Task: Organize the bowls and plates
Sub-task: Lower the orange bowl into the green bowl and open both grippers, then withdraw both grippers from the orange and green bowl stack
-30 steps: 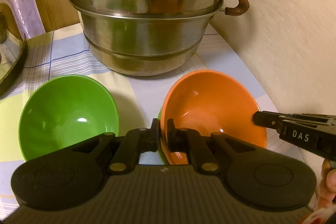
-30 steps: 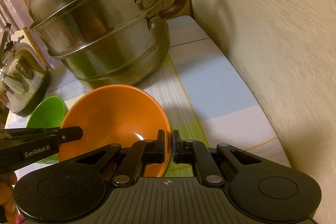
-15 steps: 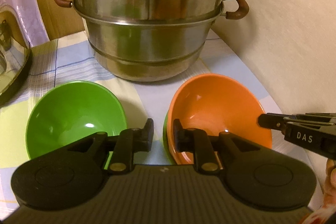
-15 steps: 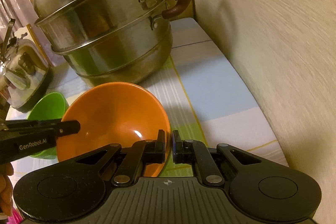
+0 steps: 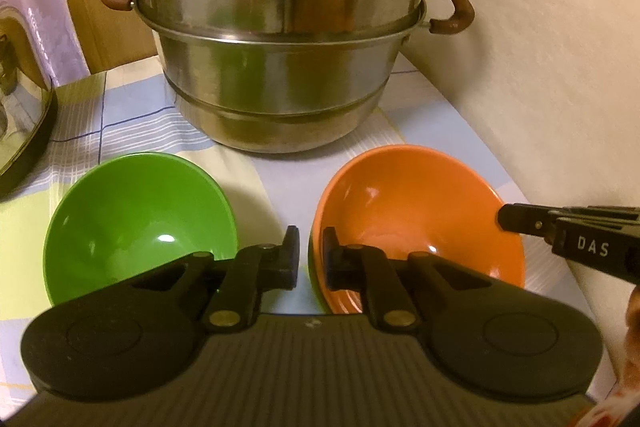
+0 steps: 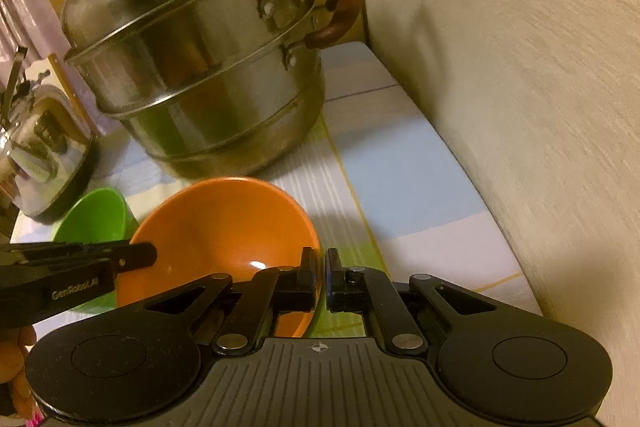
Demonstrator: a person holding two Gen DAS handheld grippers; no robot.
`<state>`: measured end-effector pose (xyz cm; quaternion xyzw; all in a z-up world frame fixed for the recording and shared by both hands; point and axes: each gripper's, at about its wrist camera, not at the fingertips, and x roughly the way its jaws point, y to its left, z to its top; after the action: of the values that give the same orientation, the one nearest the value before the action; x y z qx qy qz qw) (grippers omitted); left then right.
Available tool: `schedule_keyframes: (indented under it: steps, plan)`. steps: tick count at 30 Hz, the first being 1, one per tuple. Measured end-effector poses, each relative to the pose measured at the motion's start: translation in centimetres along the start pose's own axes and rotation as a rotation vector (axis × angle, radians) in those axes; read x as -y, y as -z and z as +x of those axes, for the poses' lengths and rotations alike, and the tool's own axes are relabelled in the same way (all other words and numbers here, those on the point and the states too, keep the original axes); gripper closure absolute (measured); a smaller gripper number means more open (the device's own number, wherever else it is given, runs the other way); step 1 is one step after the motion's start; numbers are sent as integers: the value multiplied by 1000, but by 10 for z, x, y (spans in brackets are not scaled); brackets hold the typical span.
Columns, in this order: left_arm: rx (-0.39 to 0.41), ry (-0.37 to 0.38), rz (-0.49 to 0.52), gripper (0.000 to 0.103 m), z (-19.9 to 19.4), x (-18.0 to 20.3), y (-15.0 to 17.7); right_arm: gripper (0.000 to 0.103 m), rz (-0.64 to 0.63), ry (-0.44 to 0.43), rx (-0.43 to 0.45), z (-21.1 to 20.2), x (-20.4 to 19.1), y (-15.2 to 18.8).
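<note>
An orange bowl sits nested in a green bowl whose rim peeks out at its left. My left gripper is open, its fingers apart around the orange bowl's near-left rim. A second green bowl stands to the left. In the right wrist view my right gripper is shut on the right rim of the orange bowl. The right gripper's finger shows at the bowl's right edge in the left wrist view.
A large stacked steel steamer pot stands close behind the bowls. A wall runs along the right. A shiny kettle stands at the left. The checked tablecloth covers the table.
My left gripper has opened and let go of the orange bowl's rim, and it has drawn back a little. My right gripper stays shut on the rim.
</note>
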<state>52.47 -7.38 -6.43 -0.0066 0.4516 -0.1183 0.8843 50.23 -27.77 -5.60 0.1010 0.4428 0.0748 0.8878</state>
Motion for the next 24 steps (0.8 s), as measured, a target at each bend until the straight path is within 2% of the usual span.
schedule_keyframes:
  steps: [3,4,5,7,10,13,16,17,20,24]
  plan:
    - [25,16,-26,92,-9,-4,1,92,7,-19,14,-6,2,2]
    - [36,21,-36,92,-12,-5,2,82,8,-21,18,-9,1,3]
    - [46,21,-48,88,-17,-6,3,66,11,-23,27,-14,2,4]
    - [67,29,-70,79,-28,-9,8,51,24,-31,45,-25,2,7]
    - [93,35,-86,65,-47,-11,17,50,30,-24,55,-45,-1,15]
    - [125,15,-86,41,-70,-8,32,47,19,-25,54,-67,-6,29]
    - [151,3,-76,27,-95,-6,53,46,5,-21,54,-89,-13,46]
    - [157,-7,-76,17,-105,-5,62,45,-4,-22,51,-98,-16,53]
    - [180,-35,-91,9,-132,-5,90,44,-26,-16,52,-120,-23,73]
    - [191,-82,-65,6,-167,4,128,41,-64,-1,56,-152,-33,106]
